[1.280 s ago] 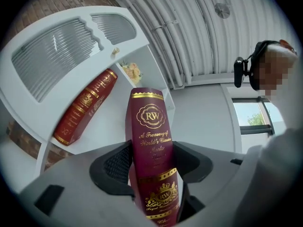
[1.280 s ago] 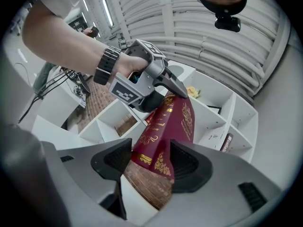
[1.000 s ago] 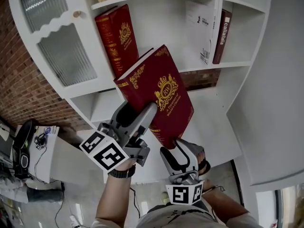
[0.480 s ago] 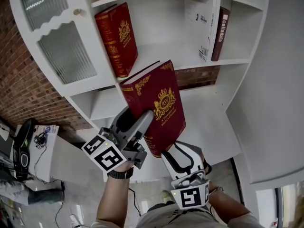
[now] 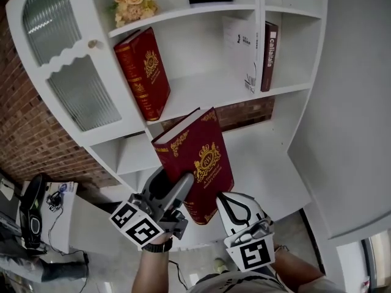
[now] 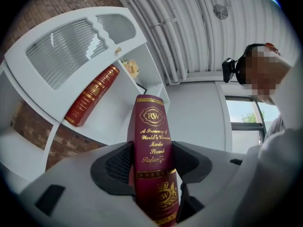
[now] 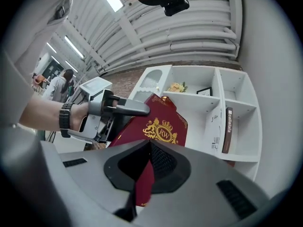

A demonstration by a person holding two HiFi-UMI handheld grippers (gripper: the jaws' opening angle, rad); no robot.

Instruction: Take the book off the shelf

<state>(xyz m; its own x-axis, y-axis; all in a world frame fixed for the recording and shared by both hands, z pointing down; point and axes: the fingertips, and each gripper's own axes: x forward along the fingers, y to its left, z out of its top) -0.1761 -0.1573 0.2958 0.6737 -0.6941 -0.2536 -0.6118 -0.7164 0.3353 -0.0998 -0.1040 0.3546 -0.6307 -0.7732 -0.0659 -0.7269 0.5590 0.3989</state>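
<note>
Already off the shelf point(image 5: 201, 93), the book point(image 5: 198, 163) sits mid-frame, clamped by left gripper point(image 5: 185, 182) and right gripper point(image 5: 223, 198); next, carry it clear.

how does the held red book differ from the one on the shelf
The held book is in the air, clamped in the left tongs; the shelf book leans on its shelf, untouched. The held book is lower than the shelf book. Both red, gold crests.

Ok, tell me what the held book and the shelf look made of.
Book: likely leatherette over board, dark red, slight sheen, gilt stamped crest. Shelf: probably painted wood or board, smooth white, no grain showing.
</note>
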